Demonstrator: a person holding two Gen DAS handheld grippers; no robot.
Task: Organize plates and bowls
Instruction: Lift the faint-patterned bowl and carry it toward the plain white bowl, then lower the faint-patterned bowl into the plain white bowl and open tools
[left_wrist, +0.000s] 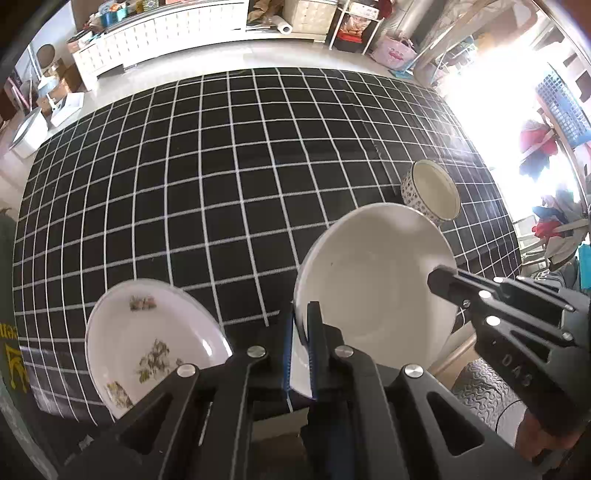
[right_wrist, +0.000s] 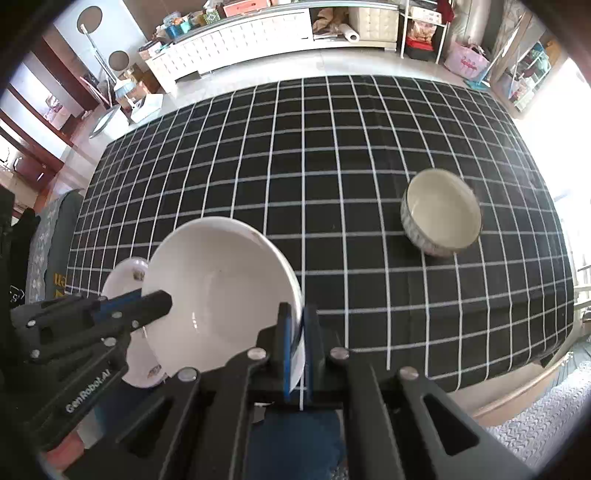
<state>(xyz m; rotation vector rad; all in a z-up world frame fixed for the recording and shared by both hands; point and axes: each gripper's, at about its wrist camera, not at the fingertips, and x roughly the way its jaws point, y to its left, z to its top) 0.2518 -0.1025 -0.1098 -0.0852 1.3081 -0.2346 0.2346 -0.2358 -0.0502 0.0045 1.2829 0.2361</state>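
A plain white bowl (left_wrist: 369, 277) (right_wrist: 221, 280) hangs above the near edge of the table, carried by both grippers. My left gripper (left_wrist: 301, 325) is shut on its left rim and shows in the right wrist view as a dark tip (right_wrist: 162, 297). My right gripper (right_wrist: 297, 314) is shut on the opposite rim and reaches in from the right in the left wrist view (left_wrist: 441, 278). A shallow white plate with flower prints (left_wrist: 147, 332) (right_wrist: 127, 273) lies on the table's near left corner, partly hidden under the bowl. A patterned bowl (left_wrist: 432, 192) (right_wrist: 441, 218) stands upright at the right.
The table wears a black cloth with a white grid (left_wrist: 221, 166) (right_wrist: 332, 147). Past its far edge run a pale floor and a long white cabinet (right_wrist: 240, 40). Shelves and bags crowd the far right. A textured grey mat (right_wrist: 535, 424) lies below the table's near right edge.
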